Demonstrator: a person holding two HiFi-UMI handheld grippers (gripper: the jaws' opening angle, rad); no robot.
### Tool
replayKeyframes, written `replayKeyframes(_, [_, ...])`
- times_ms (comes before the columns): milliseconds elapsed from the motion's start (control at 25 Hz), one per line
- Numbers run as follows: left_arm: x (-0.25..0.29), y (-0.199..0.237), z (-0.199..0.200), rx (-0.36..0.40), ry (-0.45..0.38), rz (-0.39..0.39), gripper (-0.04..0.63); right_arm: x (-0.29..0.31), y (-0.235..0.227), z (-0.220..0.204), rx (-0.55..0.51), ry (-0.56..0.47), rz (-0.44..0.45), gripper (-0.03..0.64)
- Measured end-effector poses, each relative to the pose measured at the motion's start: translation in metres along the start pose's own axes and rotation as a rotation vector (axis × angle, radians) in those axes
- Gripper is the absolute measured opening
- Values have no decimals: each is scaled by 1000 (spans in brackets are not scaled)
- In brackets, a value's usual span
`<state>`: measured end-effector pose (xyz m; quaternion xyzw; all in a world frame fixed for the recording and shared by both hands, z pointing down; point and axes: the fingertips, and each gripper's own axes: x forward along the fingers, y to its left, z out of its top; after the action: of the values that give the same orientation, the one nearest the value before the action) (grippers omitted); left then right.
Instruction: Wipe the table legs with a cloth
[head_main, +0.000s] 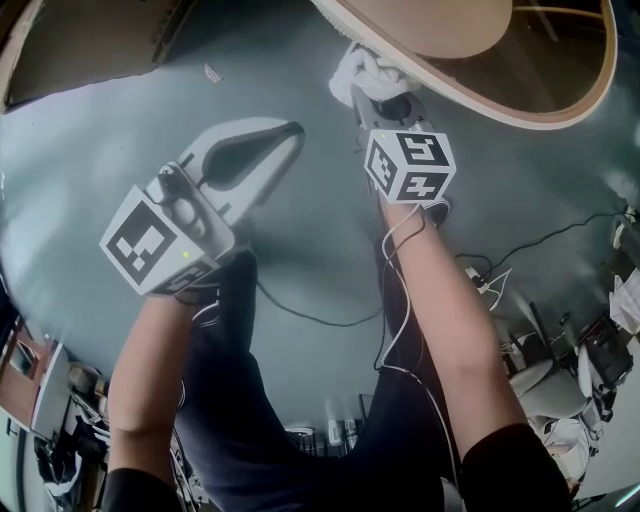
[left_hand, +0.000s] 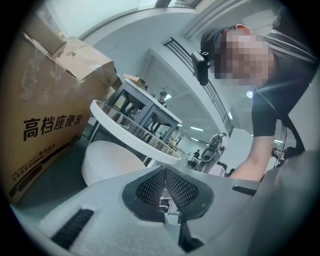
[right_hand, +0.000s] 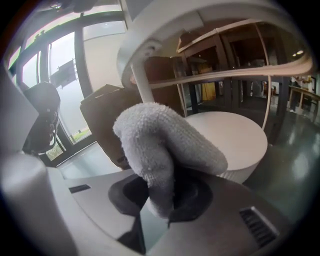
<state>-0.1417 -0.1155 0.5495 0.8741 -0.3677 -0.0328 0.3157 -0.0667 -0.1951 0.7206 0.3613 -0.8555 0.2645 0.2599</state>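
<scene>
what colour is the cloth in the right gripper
Light grey cloth, clearest in the right gripper view.

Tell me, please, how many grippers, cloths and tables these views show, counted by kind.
Grey handheld grippers with marker cubes: 2 (left gripper, tongs shut on nothing; right gripper, tongs shut on the cloth)
Fluffy grey cloth: 1
Round white pedestal table: 1
Total: 4

Two grippers: left gripper, right gripper, both near table. One cloth, against table's rim. One table. Two cardboard boxes, stacked beside table.
</scene>
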Motion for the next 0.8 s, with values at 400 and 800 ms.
replayKeyframes(400, [-1, 32, -5, 121, -11, 13, 5, 35, -18, -57, -12, 32, -14, 75])
replayKeyframes(800, [32, 84, -56, 176, -23, 0, 5, 112, -53, -136, -23, 115, -15, 75])
